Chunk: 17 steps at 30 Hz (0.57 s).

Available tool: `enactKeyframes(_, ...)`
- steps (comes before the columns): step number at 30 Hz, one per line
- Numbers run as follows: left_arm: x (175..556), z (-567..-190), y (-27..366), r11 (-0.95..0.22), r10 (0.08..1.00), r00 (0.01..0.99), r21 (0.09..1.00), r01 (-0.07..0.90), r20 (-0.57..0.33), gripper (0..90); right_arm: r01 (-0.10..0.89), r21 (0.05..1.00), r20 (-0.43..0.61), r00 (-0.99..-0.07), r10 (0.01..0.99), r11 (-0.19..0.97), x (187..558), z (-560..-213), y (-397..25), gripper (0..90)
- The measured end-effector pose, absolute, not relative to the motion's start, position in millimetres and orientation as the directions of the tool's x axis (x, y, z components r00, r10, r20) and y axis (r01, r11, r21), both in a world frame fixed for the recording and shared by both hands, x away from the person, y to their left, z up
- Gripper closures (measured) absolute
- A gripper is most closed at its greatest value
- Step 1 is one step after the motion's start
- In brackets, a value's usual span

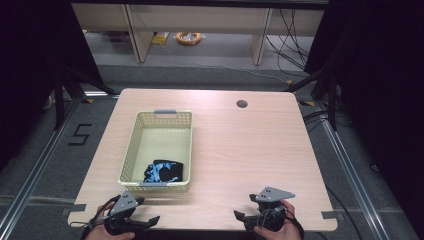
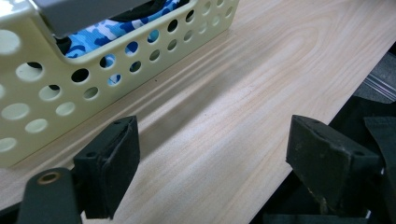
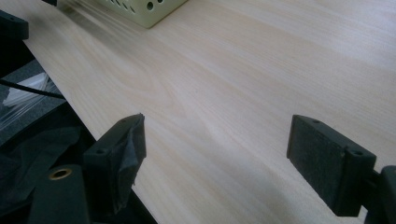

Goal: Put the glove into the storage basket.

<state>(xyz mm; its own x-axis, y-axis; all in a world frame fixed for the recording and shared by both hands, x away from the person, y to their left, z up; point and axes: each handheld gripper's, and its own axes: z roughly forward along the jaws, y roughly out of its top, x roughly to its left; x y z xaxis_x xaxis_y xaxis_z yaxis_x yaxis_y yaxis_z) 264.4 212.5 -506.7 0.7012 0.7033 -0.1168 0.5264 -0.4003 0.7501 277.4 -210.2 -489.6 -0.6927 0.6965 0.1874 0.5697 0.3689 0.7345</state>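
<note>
Resting at the table's near edge, the left gripper (image 1: 131, 220) sits at about 7 o'clock on the wooden table (image 1: 240, 150), its jaws spread wide with nothing between them. The right gripper (image 1: 256, 216) sits at about 5 o'clock, well apart from it, jaws likewise spread and empty. Just beyond the left gripper, toward 12 o'clock, stands a pale yellow perforated basket (image 1: 131, 150). A blue-and-black patterned cloth (image 1: 162, 171) lies inside at its near end.
</note>
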Motion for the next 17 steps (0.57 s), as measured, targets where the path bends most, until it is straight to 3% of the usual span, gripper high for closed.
enactKeyframes(17,263.7,-507.2,211.5,-0.392,0.708,0.695,0.745,0.54,-0.13,16.9,0.588,0.72,0.18,-0.67,0.72,0.368,274.5,-491.7,-210.8,20.6)
